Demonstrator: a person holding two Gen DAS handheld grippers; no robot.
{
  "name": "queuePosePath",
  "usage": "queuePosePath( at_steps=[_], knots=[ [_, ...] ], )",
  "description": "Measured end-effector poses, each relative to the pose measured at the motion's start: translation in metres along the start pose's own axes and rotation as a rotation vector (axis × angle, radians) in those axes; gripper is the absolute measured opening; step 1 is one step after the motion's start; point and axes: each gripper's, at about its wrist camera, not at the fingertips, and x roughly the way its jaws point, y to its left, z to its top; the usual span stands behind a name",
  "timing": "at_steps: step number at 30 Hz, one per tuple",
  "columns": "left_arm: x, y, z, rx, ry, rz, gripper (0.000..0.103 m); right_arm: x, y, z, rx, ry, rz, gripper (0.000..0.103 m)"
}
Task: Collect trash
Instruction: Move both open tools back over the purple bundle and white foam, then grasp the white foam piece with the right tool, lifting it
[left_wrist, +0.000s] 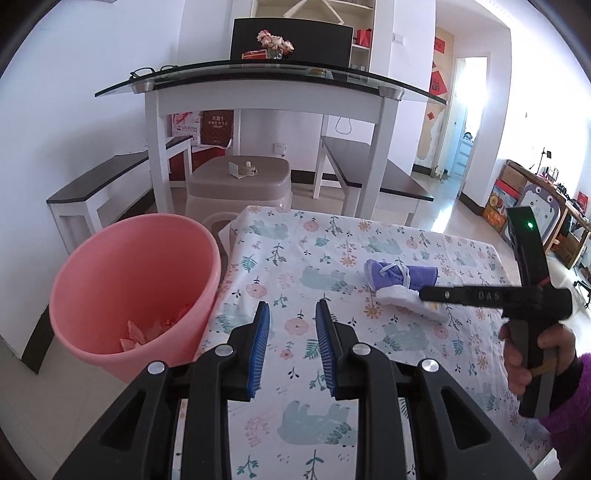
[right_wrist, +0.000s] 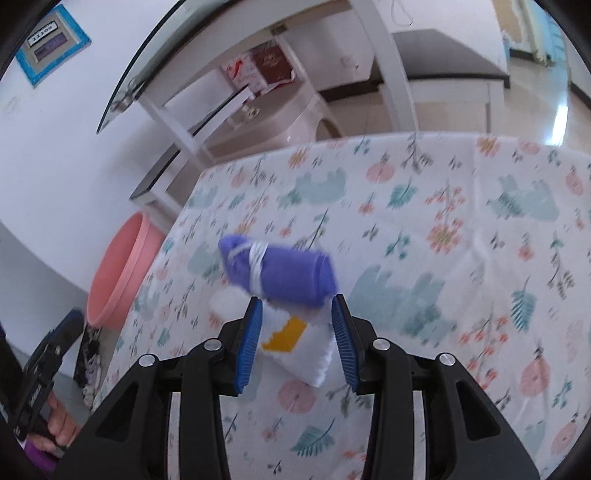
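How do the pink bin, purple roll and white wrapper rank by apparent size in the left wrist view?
1. pink bin, by far the largest, though nearest the camera.
2. purple roll.
3. white wrapper, partly hidden by the right gripper, so this rank is unsure.

Bare floral tablecloth (left_wrist: 332, 236) is seen ahead of the spread fingers of the left gripper (left_wrist: 291, 306), while the way to the right is barred by the purple roll (left_wrist: 402, 277), the white packet (right_wrist: 299, 343) and the right gripper (right_wrist: 295, 302), and the pink bin (left_wrist: 136, 295) stands just off the left edge.
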Motion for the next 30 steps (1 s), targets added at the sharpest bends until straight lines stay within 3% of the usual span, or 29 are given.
queuePosePath(
  at_steps=[4, 8, 18, 23, 26, 30],
  knots=[
    [0.007, -0.002, 0.002, -0.001, 0.008, -0.01, 0.025, -0.002, 0.014, -0.014, -0.04, 0.057, 0.044, 0.04],
    [0.011, -0.006, 0.0, 0.006, 0.016, -0.02, 0.025, 0.0, 0.037, -0.026, -0.132, 0.077, 0.01, 0.04],
    [0.005, -0.005, -0.004, 0.003, 0.013, -0.018, 0.025, 0.008, 0.063, -0.034, -0.243, 0.013, -0.144, 0.04],
    [0.002, -0.005, -0.004, 0.0, 0.007, -0.017, 0.025, 0.006, 0.068, -0.041, -0.278, 0.007, -0.172, 0.04],
    [0.001, -0.006, -0.004, 0.002, 0.004, -0.022, 0.025, 0.004, 0.072, -0.046, -0.3, -0.001, -0.2, 0.033],
    [0.0, -0.008, -0.001, 0.01, 0.002, -0.023, 0.025, -0.008, 0.073, -0.05, -0.296, -0.031, -0.169, 0.032]
  ],
)
